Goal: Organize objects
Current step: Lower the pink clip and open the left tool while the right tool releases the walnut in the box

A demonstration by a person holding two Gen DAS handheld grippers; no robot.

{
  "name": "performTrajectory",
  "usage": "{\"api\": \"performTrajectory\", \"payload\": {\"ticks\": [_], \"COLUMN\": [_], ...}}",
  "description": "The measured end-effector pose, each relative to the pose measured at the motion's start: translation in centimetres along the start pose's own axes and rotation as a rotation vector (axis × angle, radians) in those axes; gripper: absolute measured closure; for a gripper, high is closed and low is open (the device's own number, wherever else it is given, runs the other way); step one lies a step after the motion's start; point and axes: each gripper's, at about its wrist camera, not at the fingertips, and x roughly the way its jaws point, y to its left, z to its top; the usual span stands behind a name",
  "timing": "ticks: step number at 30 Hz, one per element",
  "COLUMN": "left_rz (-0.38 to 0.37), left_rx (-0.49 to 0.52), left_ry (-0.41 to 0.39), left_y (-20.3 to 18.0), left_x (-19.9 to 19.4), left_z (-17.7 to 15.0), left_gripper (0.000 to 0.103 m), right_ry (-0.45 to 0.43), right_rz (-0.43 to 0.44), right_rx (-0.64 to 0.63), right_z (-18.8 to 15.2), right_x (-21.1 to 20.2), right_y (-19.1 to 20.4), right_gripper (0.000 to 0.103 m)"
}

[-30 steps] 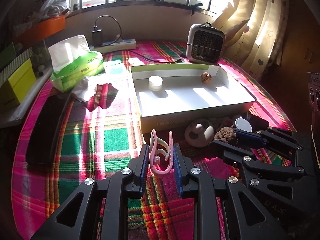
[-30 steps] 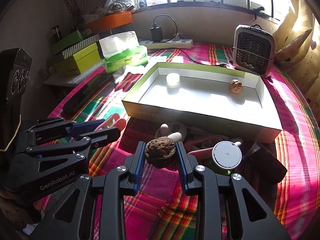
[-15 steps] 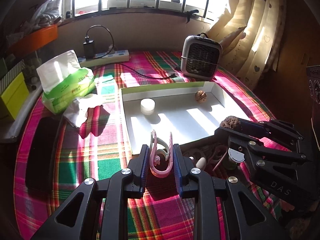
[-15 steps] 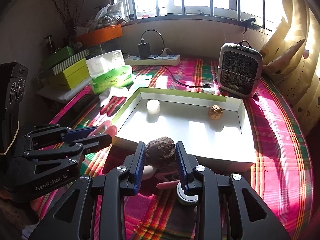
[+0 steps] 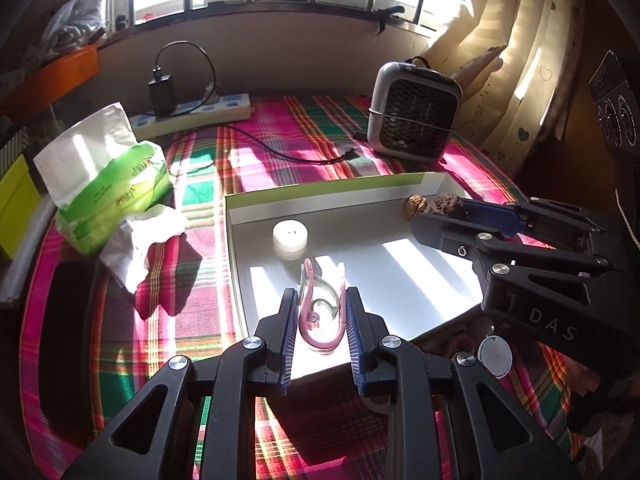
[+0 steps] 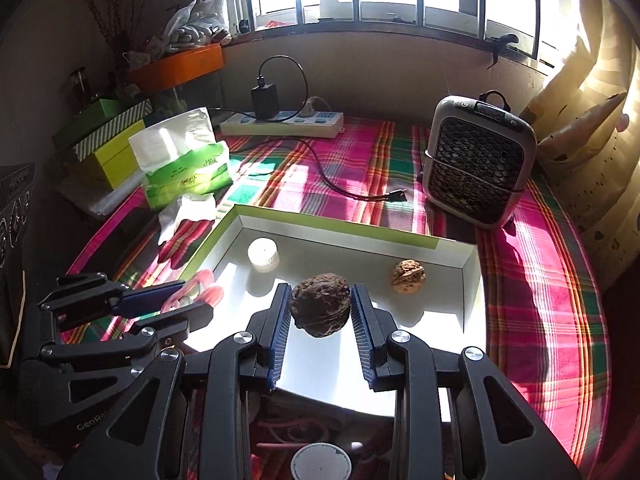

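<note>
Pink translucent plastic, bent into a U-shaped clip (image 5: 322, 312), sits pinched between the blue-padded fingers of the left gripper (image 5: 321, 308), whose jaws are clenched on it over the near left part of a shallow white cardboard tray with a green rim (image 5: 320, 188). Seen from the right wrist camera, the same clip (image 6: 196, 286) pokes out past the left gripper's fingertips above the tray's near left edge. The right gripper (image 6: 320, 308) has its jaws clamped on a dark brown, rough, wrinkled walnut (image 6: 320, 309), held above the tray floor near its middle; in the left wrist view that dark walnut (image 5: 444, 204) hangs close beside a lighter tan walnut (image 5: 418, 207) lying toward the tray's far right corner. A small white round ribbed cap (image 5: 290, 237) rests on the tray floor near the far left corner, well apart from the tan walnut (image 6: 408, 276). Sunlight falls in bars across the tray floor. Outside the tray, on the pink and green plaid tablecloth (image 5: 200, 280), stand a green and white pack of tissues (image 5: 108, 184) to the left, a white power strip (image 5: 192, 114) by the wall with a black charger plugged in, and a grey mesh-fronted desk fan (image 5: 414, 110) behind the tray's far right corner. A white round disc (image 5: 496, 356) lies on the cloth just outside the tray's near edge.
</note>
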Motion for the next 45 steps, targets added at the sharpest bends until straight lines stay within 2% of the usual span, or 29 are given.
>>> {"api": "performTrajectory", "payload": {"ticks": [15, 28, 45], "left_rz": [0.021, 0.023, 0.019], "left_rx": [-0.027, -0.017, -0.018], "left_ry": [0.051, 0.073, 0.075], "left_y": [0.8, 0.6, 0.5], "left_x": [3.6, 5.0, 5.3], "left_z": [1.3, 1.7, 1.8], "left_gripper": [0.082, 0.082, 0.082], "right_ry": [0.14, 0.182, 0.19], "right_rz": [-0.014, -0.022, -0.038], "right_rx": [-0.029, -0.038, -0.027], "right_z": [2.7, 2.9, 3.2], "right_x": [6.9, 8.9, 9.3], "right_y": [-1.7, -2.3, -2.5], "right_gripper": [0.072, 0.072, 0.072]}}
